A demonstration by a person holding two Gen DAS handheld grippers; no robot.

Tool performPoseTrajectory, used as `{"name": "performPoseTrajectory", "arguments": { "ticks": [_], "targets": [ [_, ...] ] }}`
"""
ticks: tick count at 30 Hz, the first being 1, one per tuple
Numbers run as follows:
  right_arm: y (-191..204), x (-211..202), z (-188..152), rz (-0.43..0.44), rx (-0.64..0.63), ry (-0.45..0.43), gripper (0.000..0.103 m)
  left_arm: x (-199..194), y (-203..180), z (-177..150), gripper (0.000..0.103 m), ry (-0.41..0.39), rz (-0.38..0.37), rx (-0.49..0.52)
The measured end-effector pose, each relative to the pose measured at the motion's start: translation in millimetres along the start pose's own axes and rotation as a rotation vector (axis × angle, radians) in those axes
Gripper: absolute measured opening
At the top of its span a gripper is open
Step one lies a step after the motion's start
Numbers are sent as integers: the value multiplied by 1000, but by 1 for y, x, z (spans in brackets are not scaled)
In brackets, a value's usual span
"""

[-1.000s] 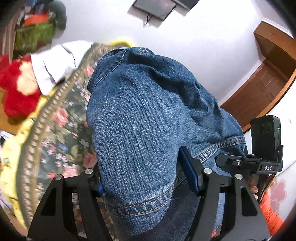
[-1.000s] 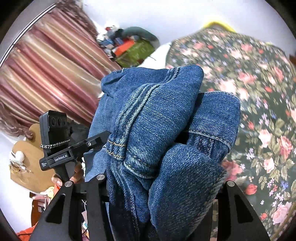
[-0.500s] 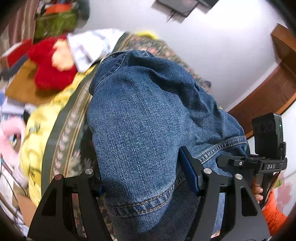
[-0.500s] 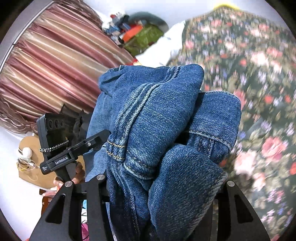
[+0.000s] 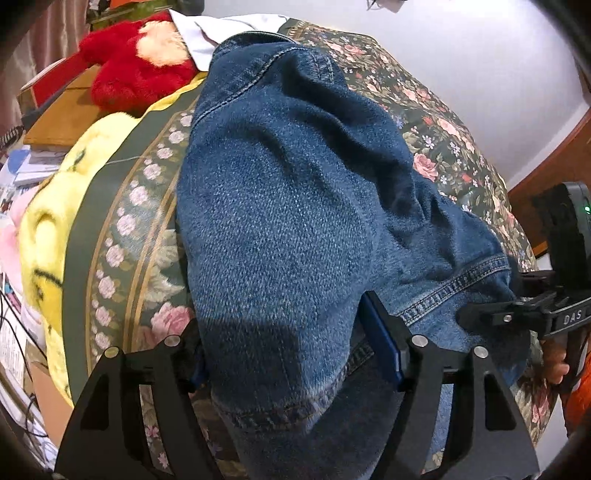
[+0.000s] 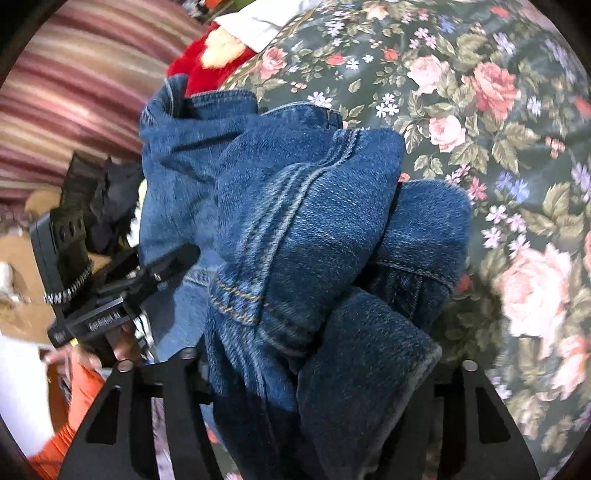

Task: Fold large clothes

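A large blue denim garment (image 5: pixel 295 221) is held up over a floral bedspread (image 5: pixel 443 140). My left gripper (image 5: pixel 288 354) is shut on a thick fold of the denim near a stitched hem. My right gripper (image 6: pixel 317 373) is shut on a bunched wad of the same denim (image 6: pixel 306 229). The far end of the garment trails down onto the bedspread. In the left wrist view the right gripper (image 5: pixel 546 317) shows at the right edge. In the right wrist view the left gripper (image 6: pixel 110 288) shows at the left.
A red plush toy (image 5: pixel 136 66) and a white cloth (image 5: pixel 229 33) lie at the head of the bed. A yellow plush (image 5: pixel 51 229) hangs at the bed's left side. The floral bedspread (image 6: pixel 498 147) spreads right of the denim. A striped curtain (image 6: pixel 81 81) hangs behind.
Both grippers have tipped downward toward the bed with the denim still held. The bedspread now fills more of both views, and the garment's far end reaches the bed surface.
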State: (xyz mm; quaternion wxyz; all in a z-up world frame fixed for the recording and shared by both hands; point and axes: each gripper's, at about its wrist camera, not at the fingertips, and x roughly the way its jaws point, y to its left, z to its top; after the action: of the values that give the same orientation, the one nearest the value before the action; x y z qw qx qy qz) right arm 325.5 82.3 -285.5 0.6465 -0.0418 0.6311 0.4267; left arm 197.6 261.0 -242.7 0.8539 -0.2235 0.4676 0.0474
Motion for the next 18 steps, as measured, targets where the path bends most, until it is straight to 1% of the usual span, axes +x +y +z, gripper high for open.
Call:
{"name": "performPoseTrajectory", "arguments": {
  "ticks": [3,5,8,11,13,16,18],
  "targets": [
    [4,-16,-3,-68,-53,6,70,-14,-3,-8,71,-19,46,35],
    [6,-33,-7,-103,-83,-16,71,-26,-6,-10,70,-46,112,85],
    [9,-59,-12,-163,-127,-65,71,-42,-8,-6,70,-90,178,136],
    [18,-82,-11,-230,-166,-142,71,-61,-9,4,71,-148,207,161],
    [27,-96,-11,-246,-191,-200,71,-68,-10,17,71,-182,234,178],
    [41,-103,-3,-232,-212,-259,72,-64,-13,40,71,-206,292,194],
    [50,-97,7,-238,-231,-281,72,-55,-15,54,71,-206,288,192]
  ]
}}
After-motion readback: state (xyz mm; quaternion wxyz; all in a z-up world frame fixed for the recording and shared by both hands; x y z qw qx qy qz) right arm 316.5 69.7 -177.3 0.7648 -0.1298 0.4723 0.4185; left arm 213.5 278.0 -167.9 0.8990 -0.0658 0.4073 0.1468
